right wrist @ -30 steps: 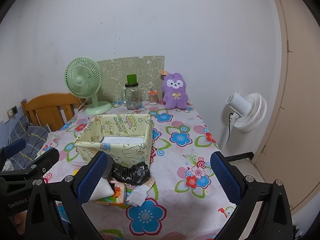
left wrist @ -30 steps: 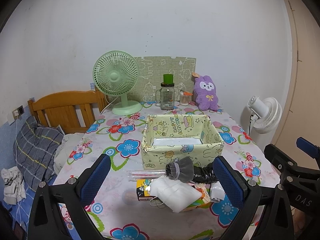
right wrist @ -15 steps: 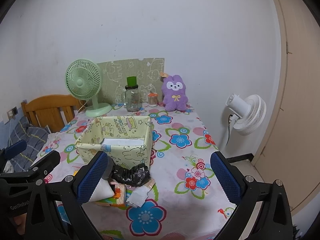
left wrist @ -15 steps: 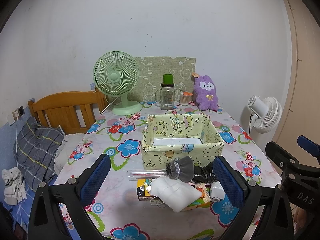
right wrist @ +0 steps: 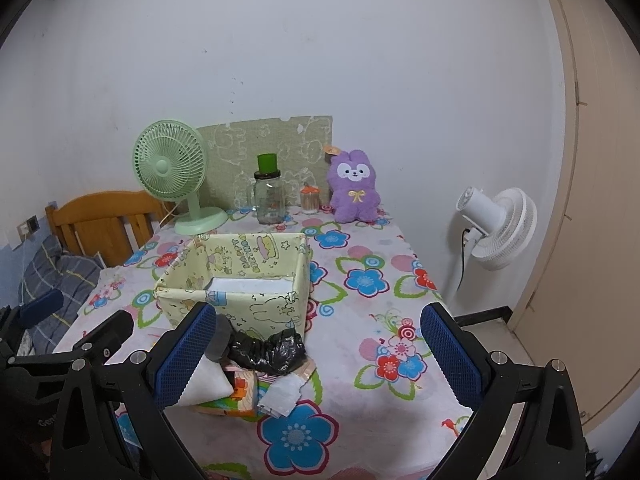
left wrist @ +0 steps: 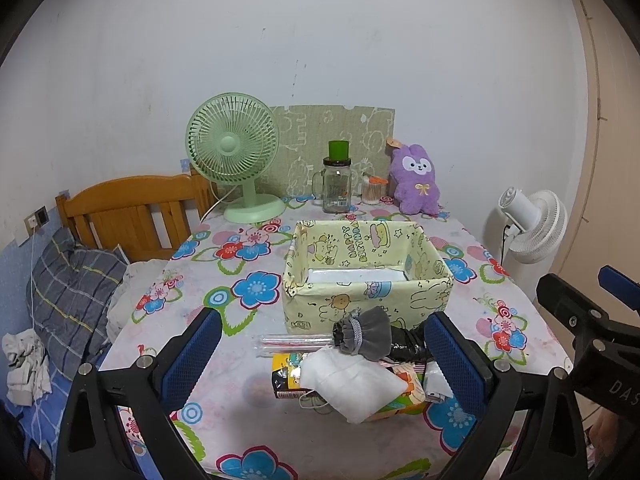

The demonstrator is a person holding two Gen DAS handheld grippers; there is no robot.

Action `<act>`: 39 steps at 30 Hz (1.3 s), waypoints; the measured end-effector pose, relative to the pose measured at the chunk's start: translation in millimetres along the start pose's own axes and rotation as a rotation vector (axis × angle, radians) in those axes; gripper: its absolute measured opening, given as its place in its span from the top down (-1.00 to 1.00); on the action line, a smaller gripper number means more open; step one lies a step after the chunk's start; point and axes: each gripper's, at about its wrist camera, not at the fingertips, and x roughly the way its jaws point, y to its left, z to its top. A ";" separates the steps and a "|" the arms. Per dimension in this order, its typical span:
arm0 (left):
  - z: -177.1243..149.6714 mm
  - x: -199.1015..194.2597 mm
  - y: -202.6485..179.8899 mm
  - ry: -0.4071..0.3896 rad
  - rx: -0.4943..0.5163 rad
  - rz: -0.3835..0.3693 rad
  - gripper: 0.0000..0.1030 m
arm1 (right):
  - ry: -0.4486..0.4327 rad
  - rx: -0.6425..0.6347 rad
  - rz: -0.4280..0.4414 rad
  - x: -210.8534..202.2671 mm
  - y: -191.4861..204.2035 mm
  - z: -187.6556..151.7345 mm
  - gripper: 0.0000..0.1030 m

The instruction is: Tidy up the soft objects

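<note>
A yellow-green fabric storage box (left wrist: 428, 280) (right wrist: 192, 268) stands mid-table, holding only a white liner. In front of it lies a pile: a grey drawstring pouch (left wrist: 366, 336), a crumpled black plastic bag (right wrist: 272, 350) (left wrist: 404, 346), a white face mask (left wrist: 352, 384) (right wrist: 208, 380), a colourful tissue pack (right wrist: 236, 394) and a clear straw packet (left wrist: 292, 342). A purple plush rabbit (left wrist: 416, 180) (right wrist: 354, 186) sits at the table's back. My left gripper (left wrist: 320, 356) is open, above the pile. My right gripper (right wrist: 316, 356) is open, right of the pile.
A green desk fan (left wrist: 234, 152), a glass jar with a green lid (left wrist: 336, 184) and a small swab jar (left wrist: 374, 192) stand at the back. A white floor fan (right wrist: 500, 228) stands right of the table. A wooden bed head (left wrist: 128, 212) and bedding lie left.
The right wrist view has shifted slightly upward. Both grippers stay open and the objects on the table have not moved.
</note>
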 end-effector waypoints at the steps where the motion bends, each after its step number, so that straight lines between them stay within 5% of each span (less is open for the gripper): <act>1: -0.6 1.6 0.6 0.003 -0.001 0.000 -0.97 | 0.005 0.001 0.003 2.6 0.3 -0.1 -0.97; 17: -23.3 49.5 -0.7 0.084 -0.033 -0.046 -0.90 | 0.082 -0.012 0.060 49.5 14.5 -15.2 -0.92; 39: -46.3 97.3 -6.5 0.202 0.015 -0.010 -0.90 | 0.207 -0.034 0.116 109.8 42.1 -41.7 -0.89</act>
